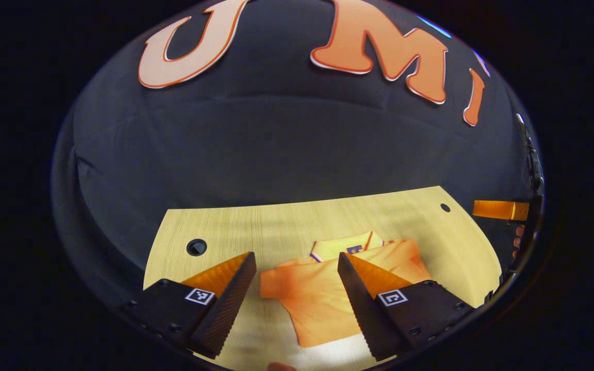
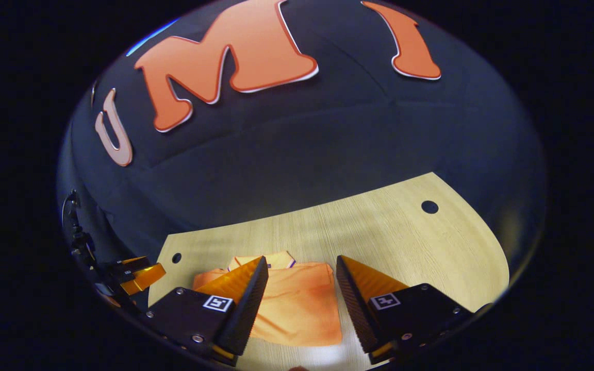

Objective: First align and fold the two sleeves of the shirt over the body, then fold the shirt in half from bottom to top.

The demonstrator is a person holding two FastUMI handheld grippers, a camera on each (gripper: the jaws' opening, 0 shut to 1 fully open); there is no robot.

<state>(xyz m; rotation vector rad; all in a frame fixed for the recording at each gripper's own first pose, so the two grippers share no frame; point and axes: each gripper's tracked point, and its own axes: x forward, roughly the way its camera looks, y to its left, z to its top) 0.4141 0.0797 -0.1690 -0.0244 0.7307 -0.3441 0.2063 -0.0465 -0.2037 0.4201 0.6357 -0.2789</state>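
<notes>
My left tool (image 1: 297,268) hangs above the tabletop (image 1: 276,226) with its fingers spread apart, holding nothing. My right tool (image 2: 302,270) hangs the same way, fingers wide apart and empty. The shirt (image 1: 323,288) lies flat on the tabletop below both, collar (image 1: 346,246) toward the booth wall. In the left gripper view one short sleeve (image 1: 274,281) sticks out to the side. In the right gripper view the shirt's near hem lies between my fingers.
</notes>
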